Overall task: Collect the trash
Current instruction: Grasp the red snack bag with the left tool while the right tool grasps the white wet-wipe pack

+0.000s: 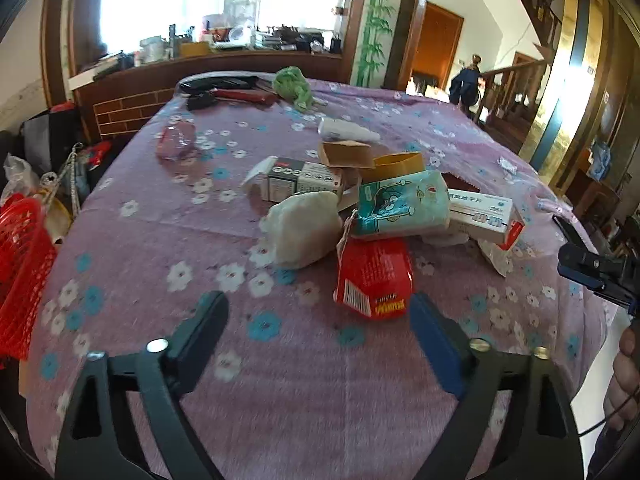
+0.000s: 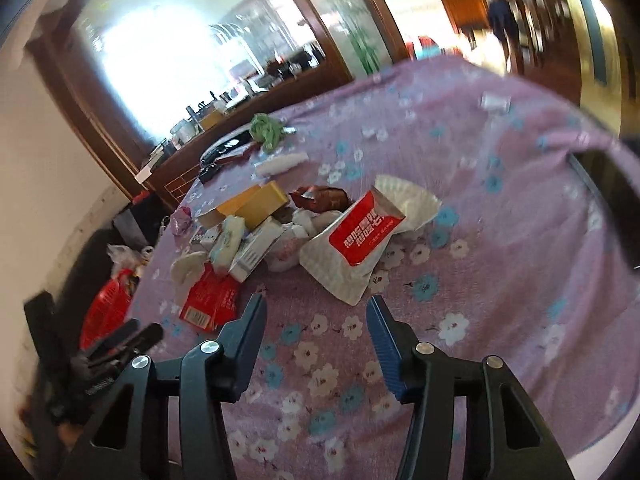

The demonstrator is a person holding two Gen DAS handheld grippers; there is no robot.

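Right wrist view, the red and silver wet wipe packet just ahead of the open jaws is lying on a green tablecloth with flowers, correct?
Not quite. The tablecloth is purple with white and blue flowers, not green. The right wrist view shows the red and silver wet wipe packet lying on it just ahead of the open right gripper.

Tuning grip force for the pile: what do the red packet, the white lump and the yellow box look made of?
Red packet: glossy plastic film, going by its sheen and creases. White lump: probably crumpled tissue or soft paper, matte and wrinkled; could be thin cloth. Yellow box: cardboard, matte, with flat stiff faces and an open flap.
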